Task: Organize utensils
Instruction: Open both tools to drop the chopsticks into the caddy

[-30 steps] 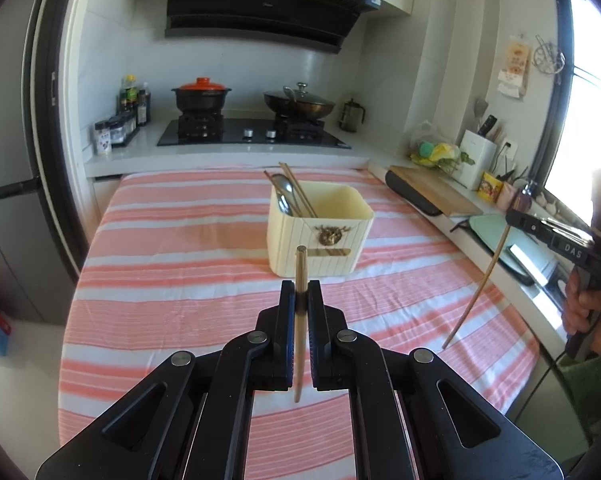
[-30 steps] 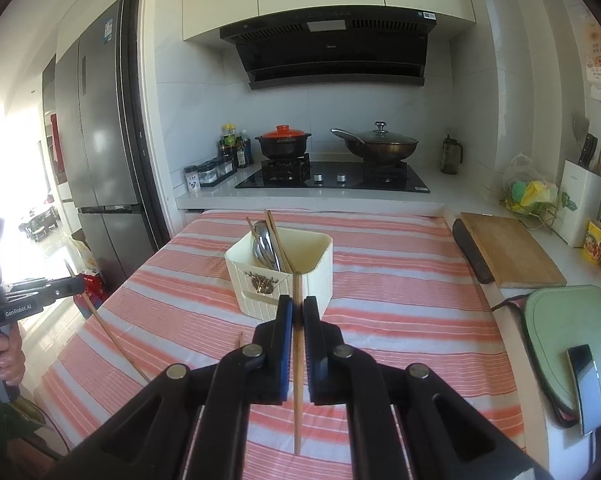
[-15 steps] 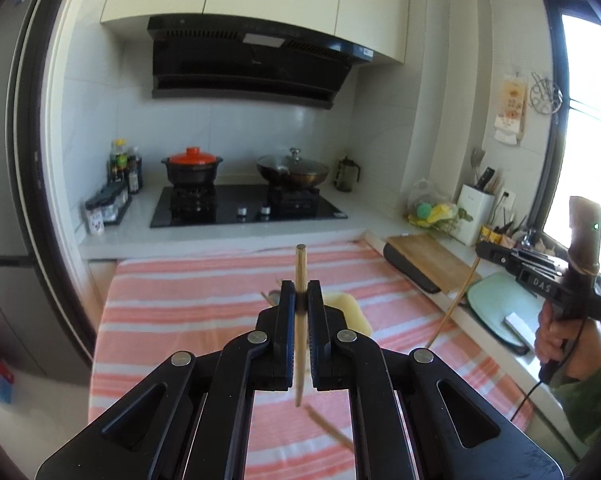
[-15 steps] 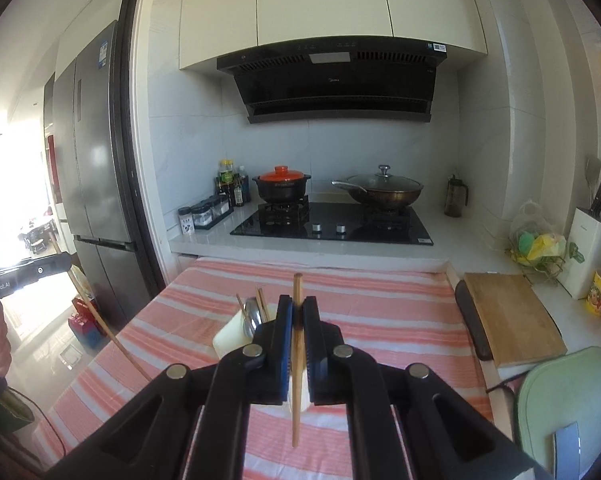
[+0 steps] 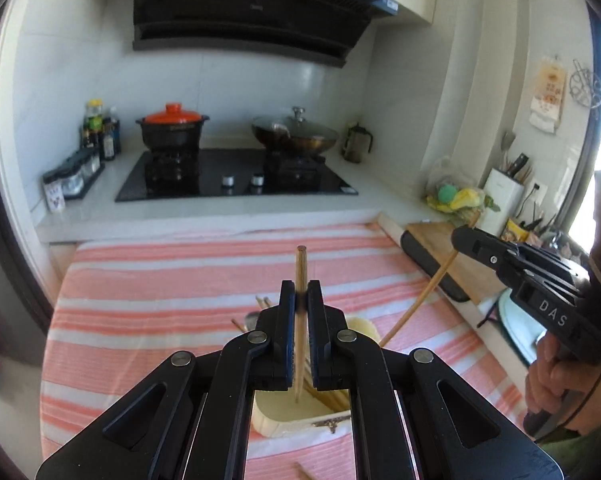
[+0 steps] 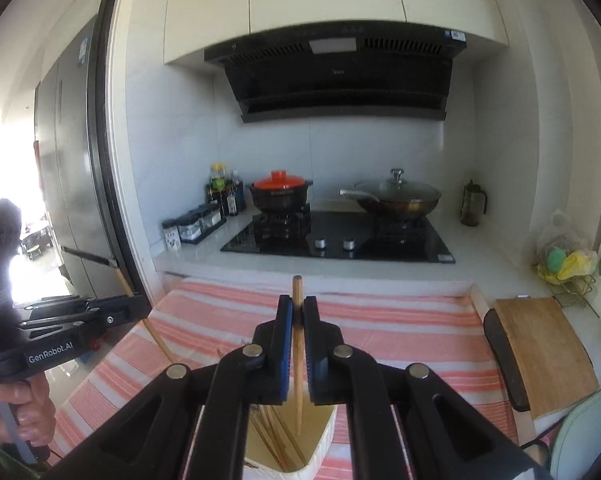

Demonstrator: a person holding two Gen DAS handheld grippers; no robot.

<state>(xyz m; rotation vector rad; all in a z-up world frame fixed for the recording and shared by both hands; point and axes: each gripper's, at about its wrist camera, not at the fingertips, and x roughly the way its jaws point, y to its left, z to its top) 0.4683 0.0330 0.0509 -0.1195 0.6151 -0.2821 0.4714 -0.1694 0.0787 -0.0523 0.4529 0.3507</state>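
In the left wrist view my left gripper (image 5: pixel 300 292) is shut on an upright wooden chopstick (image 5: pixel 301 264), whose lower tip hangs over the open cream utensil holder (image 5: pixel 288 426) directly beneath the jaws. Several chopsticks (image 5: pixel 332 400) lean inside the holder. At the right, my right gripper (image 5: pixel 472 242) grips a second, slanted chopstick (image 5: pixel 420 304). The right wrist view shows the right gripper (image 6: pixel 298 308) shut on its chopstick (image 6: pixel 297 288) above the same holder (image 6: pixel 320 456). My left gripper (image 6: pixel 134 308) shows there at the left edge, held by a hand.
The holder stands on a table with a pink-and-white striped cloth (image 5: pixel 160 312). Behind it are a stove (image 5: pixel 236 176), a red-lidded pot (image 5: pixel 172 128) and a wok (image 5: pixel 296 136). A wooden cutting board (image 6: pixel 548 352) lies at the right. One loose chopstick (image 5: pixel 304 472) rests on the cloth.
Both grippers moved forward and slightly up with their chopsticks. The holder, once ahead of the jaws, now sits right under them. The two grippers have come closer together.
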